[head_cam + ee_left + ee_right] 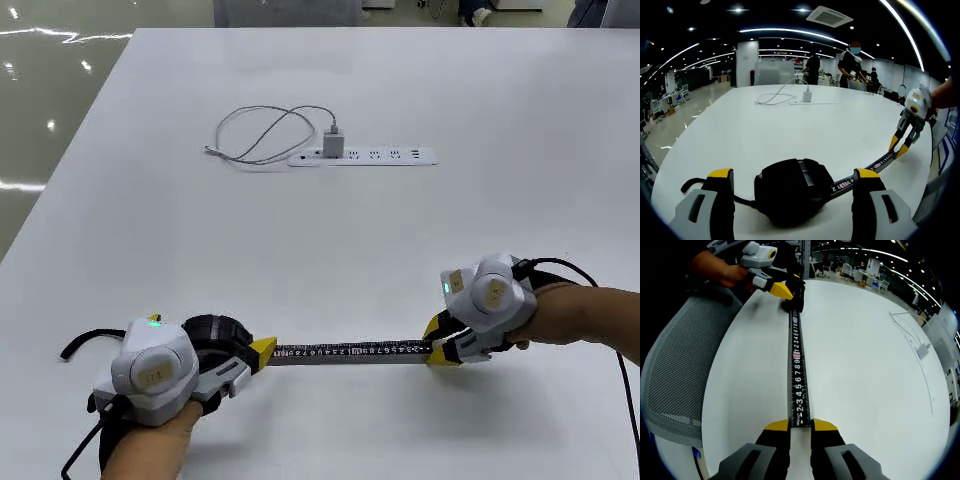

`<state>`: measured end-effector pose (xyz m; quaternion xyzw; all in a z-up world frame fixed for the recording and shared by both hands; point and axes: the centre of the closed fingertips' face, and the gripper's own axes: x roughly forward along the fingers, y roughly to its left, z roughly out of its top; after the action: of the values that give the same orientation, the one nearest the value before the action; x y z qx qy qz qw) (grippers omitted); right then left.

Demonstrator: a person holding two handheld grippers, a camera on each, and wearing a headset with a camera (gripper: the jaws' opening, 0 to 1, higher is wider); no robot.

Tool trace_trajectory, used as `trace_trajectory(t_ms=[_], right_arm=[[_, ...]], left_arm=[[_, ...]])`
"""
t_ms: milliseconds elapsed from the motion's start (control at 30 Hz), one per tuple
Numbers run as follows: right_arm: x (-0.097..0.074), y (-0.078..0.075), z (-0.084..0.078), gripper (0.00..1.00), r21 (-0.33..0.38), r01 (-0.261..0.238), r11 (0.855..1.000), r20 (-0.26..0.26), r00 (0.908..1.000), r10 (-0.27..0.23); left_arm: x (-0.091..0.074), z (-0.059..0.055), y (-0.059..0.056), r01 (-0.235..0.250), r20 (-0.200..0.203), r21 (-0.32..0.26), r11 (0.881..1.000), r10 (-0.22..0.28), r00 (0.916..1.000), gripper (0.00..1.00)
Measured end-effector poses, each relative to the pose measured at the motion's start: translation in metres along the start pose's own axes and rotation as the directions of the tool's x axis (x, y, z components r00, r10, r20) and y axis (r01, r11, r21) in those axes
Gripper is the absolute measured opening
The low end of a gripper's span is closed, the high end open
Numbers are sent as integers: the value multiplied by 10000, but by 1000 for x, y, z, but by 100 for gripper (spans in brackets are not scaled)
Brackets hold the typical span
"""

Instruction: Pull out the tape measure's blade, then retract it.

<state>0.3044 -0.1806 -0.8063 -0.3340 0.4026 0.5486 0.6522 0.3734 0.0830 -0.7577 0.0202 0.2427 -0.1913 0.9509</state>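
Risking a whip-back if losing the pinch on the blade (pixel 797 375): spring tension yanking the freed tip toward the tape measure case (pixel 792 192), or dragging that case, sitting at the near side of the desk (pixel 330 230). Clamping the right hand-held gripper (pixel 801 425) together on the blade's end. Straddling the case with the left hand-held gripper (pixel 794 176), jaws wide apart; possibly squeezing it, though not telling for sure here.

White numerals 2 to 9 printed on the black blade (pixel 799 390), running from 6 o'clock toward 12 o'clock; further figures too small.
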Motion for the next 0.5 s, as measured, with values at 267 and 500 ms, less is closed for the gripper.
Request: trace_trajectory(t_ms=[267,500], right_arm=[[0,2,0,10,149,-120,9998,133,9998,118],[1,4,1,10,-58,-169,9998,-110,9998,169]], left_arm=[[1,-2,-5,68,-15,-110,9999,-68,10000,86],[1,-2,-2,-196,-81,14,9998,196,9998,79]])
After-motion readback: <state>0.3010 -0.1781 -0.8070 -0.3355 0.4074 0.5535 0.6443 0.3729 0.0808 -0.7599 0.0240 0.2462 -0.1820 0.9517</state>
